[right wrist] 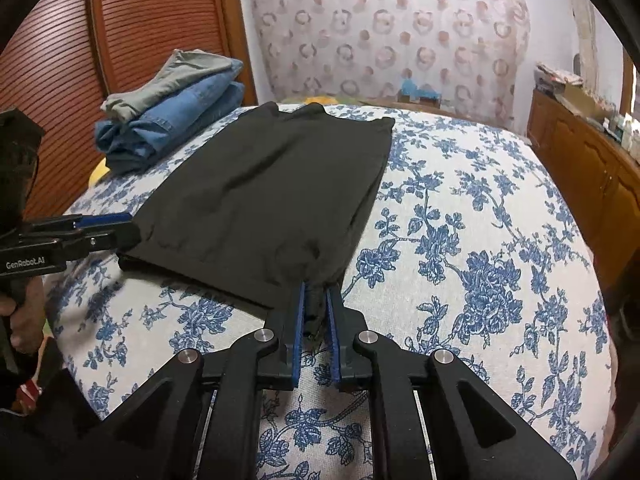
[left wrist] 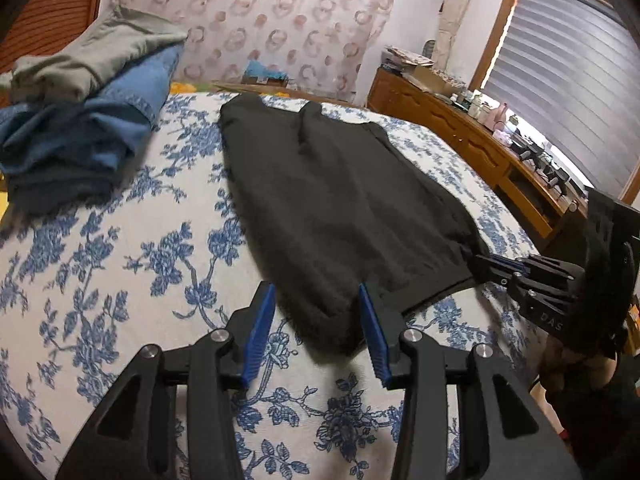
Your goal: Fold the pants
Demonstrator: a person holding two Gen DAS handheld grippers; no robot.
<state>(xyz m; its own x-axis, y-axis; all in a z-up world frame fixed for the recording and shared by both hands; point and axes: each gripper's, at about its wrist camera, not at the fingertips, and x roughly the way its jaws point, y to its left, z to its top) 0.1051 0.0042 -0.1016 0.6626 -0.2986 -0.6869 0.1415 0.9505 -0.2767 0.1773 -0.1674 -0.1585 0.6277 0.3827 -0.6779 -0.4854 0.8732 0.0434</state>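
Both grippers angled down — right gripper (right wrist: 316,300) pinching pants (right wrist: 276,184).

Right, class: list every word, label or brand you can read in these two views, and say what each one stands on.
"GenRobot.AI": white lettering on the black body of the left gripper, in the right wrist view.
"DAS": partial white lettering, cut off, on the black body of the right gripper, in the left wrist view.
Boxes and papers on the wooden dresser: any print is too small and blurred to read.
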